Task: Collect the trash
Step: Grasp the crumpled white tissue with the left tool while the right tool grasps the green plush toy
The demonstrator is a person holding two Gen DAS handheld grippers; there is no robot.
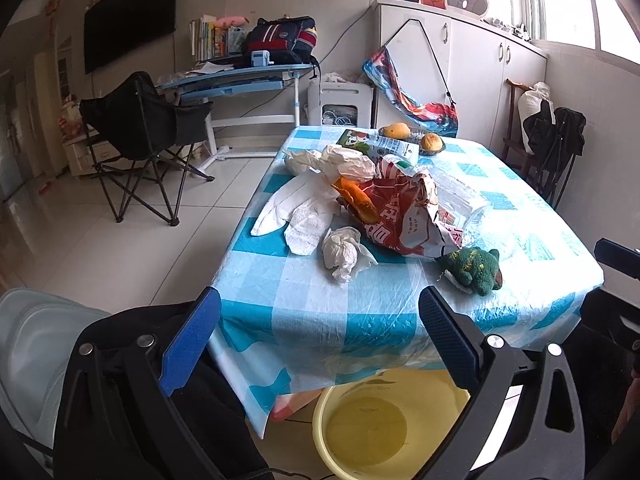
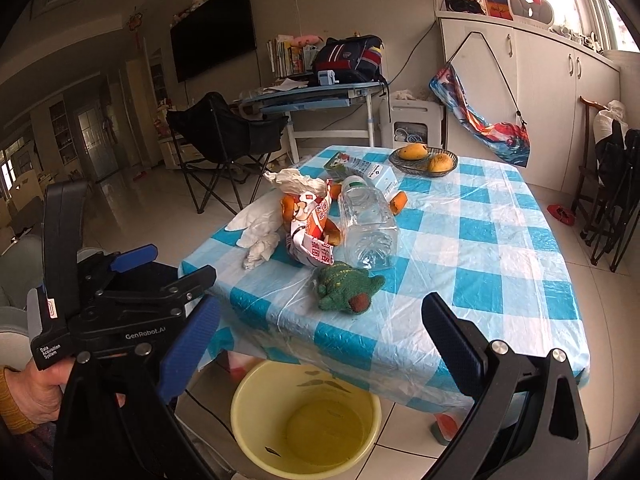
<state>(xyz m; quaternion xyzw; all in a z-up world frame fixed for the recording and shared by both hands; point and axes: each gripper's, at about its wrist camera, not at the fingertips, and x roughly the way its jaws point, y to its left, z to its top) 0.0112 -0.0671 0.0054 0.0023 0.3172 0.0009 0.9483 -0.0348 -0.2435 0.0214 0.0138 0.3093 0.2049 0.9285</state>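
Observation:
Trash lies piled on the blue-checked table (image 1: 304,312): a crumpled tissue (image 1: 344,254) (image 2: 260,252), a red snack bag (image 1: 396,216) (image 2: 310,224), a clear plastic bottle (image 2: 368,228), white wrappers (image 1: 304,208), orange peel (image 1: 358,200) and a milk carton (image 2: 368,168). A yellow bucket (image 1: 384,428) (image 2: 304,416) stands on the floor below the table's near edge. My left gripper (image 1: 320,332) is open in front of that edge, holding nothing. My right gripper (image 2: 320,340) is open above the bucket, also holding nothing. The left gripper (image 2: 172,268) shows in the right wrist view, held by a hand.
A green plush toy (image 1: 472,266) (image 2: 348,288) lies near the table's front corner. A bowl of mangoes (image 2: 424,156) sits at the far end. A black folding chair (image 1: 144,136) and a desk (image 1: 240,76) stand beyond on the left. White cabinets (image 1: 460,64) and dark chairs (image 2: 612,184) line the right.

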